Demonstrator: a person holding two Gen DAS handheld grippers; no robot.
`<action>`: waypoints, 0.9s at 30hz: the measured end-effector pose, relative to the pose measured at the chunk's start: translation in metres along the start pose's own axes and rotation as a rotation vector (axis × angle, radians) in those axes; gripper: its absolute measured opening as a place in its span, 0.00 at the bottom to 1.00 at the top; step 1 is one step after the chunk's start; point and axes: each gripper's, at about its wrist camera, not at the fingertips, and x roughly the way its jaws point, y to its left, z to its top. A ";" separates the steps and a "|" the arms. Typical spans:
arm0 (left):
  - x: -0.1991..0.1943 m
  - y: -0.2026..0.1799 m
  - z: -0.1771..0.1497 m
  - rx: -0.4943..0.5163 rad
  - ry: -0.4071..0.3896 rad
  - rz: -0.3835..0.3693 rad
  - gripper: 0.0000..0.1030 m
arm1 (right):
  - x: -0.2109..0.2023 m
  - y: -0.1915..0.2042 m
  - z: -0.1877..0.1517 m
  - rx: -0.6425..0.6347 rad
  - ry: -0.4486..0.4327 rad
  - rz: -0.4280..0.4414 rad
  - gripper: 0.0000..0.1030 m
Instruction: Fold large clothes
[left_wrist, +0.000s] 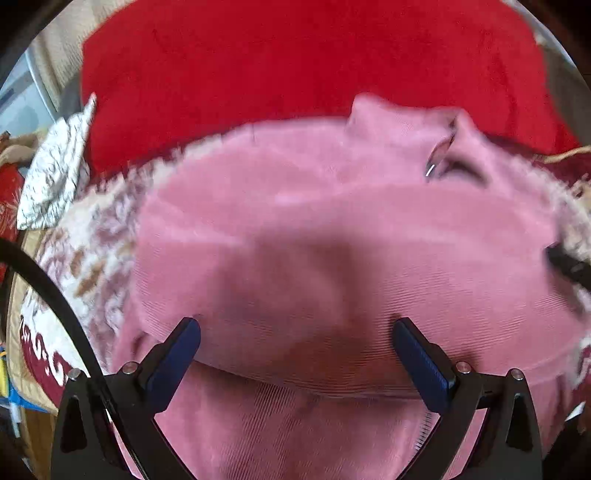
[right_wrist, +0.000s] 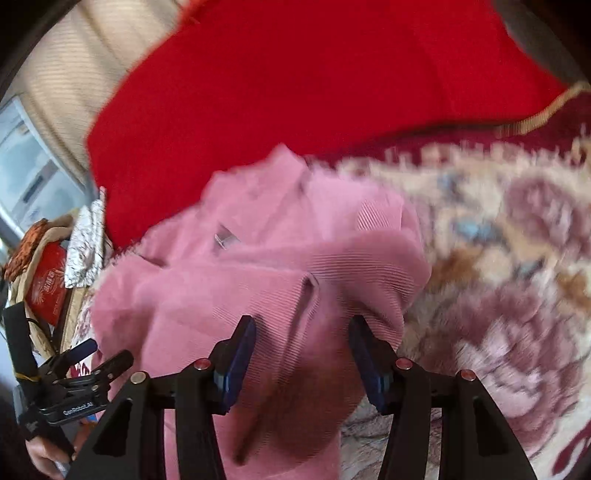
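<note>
A pink corduroy garment (left_wrist: 332, 236) lies partly folded on a patterned cream-and-maroon blanket (left_wrist: 92, 236); its collar and a small label point to the far side. My left gripper (left_wrist: 295, 339) hangs just over the garment's near fold, its blue pads wide apart and holding nothing. In the right wrist view the garment (right_wrist: 258, 266) is bunched at its right end. My right gripper (right_wrist: 303, 350) stands half open there, with pink fabric lying between and under the pads, which do not press on it. The left gripper (right_wrist: 103, 354), held in a hand, shows at the lower left.
A red blanket (left_wrist: 295, 62) covers the far side. The patterned blanket (right_wrist: 498, 258) stretches to the right. A silver crinkled bag (left_wrist: 55, 170), a red box (right_wrist: 48, 284) and other clutter sit at the left edge beside a window (right_wrist: 29, 177).
</note>
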 end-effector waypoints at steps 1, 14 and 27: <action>0.005 0.003 -0.001 -0.010 0.012 -0.013 1.00 | -0.002 0.001 0.000 -0.003 -0.005 0.003 0.55; -0.078 0.123 -0.071 -0.138 -0.100 0.028 1.00 | -0.007 0.030 -0.028 -0.176 0.042 0.011 0.55; -0.081 0.230 -0.186 -0.235 -0.058 -0.064 1.00 | -0.062 0.018 -0.067 -0.122 0.042 0.230 0.66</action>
